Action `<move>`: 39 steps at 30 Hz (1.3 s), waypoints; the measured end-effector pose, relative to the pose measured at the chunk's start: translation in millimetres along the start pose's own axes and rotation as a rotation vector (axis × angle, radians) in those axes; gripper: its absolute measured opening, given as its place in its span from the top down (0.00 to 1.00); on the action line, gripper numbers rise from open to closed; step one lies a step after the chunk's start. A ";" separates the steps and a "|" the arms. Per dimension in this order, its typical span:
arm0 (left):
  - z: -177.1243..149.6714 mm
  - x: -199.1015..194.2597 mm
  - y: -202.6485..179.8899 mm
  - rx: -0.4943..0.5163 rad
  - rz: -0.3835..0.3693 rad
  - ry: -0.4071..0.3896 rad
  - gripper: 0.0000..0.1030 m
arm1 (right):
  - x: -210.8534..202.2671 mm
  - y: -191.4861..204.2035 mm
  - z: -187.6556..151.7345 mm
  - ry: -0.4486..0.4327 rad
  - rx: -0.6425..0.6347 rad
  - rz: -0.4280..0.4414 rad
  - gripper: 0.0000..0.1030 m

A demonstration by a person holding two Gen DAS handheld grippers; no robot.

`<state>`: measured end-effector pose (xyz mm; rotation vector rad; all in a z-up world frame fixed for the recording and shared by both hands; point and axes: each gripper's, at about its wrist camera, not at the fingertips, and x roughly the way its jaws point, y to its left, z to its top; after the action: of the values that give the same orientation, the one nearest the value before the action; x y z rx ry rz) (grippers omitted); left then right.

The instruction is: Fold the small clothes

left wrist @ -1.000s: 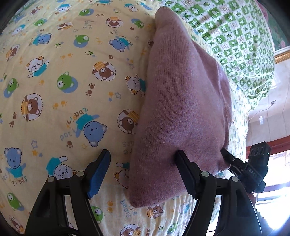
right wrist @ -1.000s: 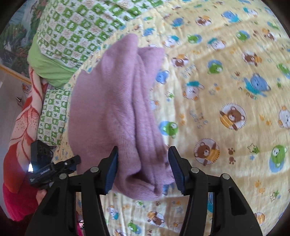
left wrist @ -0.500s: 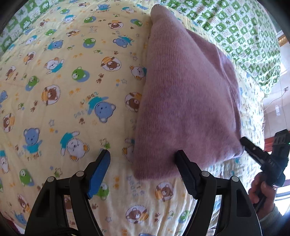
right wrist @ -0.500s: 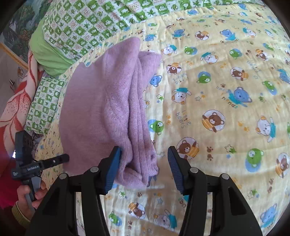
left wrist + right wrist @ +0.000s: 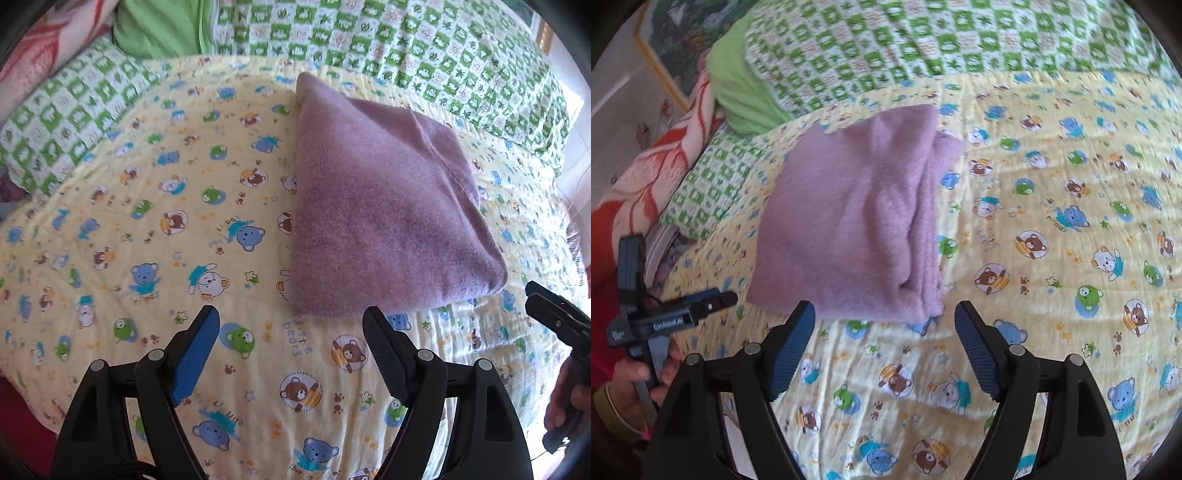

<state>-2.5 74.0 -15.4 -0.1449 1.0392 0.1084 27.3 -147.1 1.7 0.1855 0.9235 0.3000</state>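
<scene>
A folded purple knit garment (image 5: 380,206) lies flat on a yellow bear-print quilt (image 5: 147,236). It also shows in the right wrist view (image 5: 860,225), with its folded layers stacked along the right edge. My left gripper (image 5: 291,317) is open and empty, just short of the garment's near edge. My right gripper (image 5: 884,314) is open and empty, close to the garment's near edge without touching it. The left gripper also shows at the left of the right wrist view (image 5: 665,317), held in a hand. The right gripper shows at the right edge of the left wrist view (image 5: 557,321).
A green and white checked blanket (image 5: 923,48) and a plain green pillow (image 5: 738,88) lie beyond the garment. A red floral blanket (image 5: 646,177) is at the left. The quilt (image 5: 1052,258) spreads wide to the right of the garment.
Both grippers have pulled back from the garment; their jaws no longer straddle its edges. The garment lies still on the quilt.
</scene>
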 end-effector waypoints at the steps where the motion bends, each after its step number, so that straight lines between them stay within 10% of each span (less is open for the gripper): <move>1: -5.4 -4.2 -4.1 0.006 0.013 -0.017 0.21 | -1.8 4.9 -4.1 0.000 -0.029 -0.002 0.22; 15: -45.0 -36.7 -22.5 0.057 0.056 -0.100 0.19 | -22.6 29.9 -38.3 -0.054 -0.203 -0.025 0.04; 39: -16.0 -9.8 -31.2 0.087 0.114 -0.124 0.18 | 4.2 55.2 -15.5 -0.062 -0.306 -0.069 0.01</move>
<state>-16.1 40.3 -12.8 0.0006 0.9269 0.1730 7.5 -93.1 5.0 -0.1178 0.8096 0.3659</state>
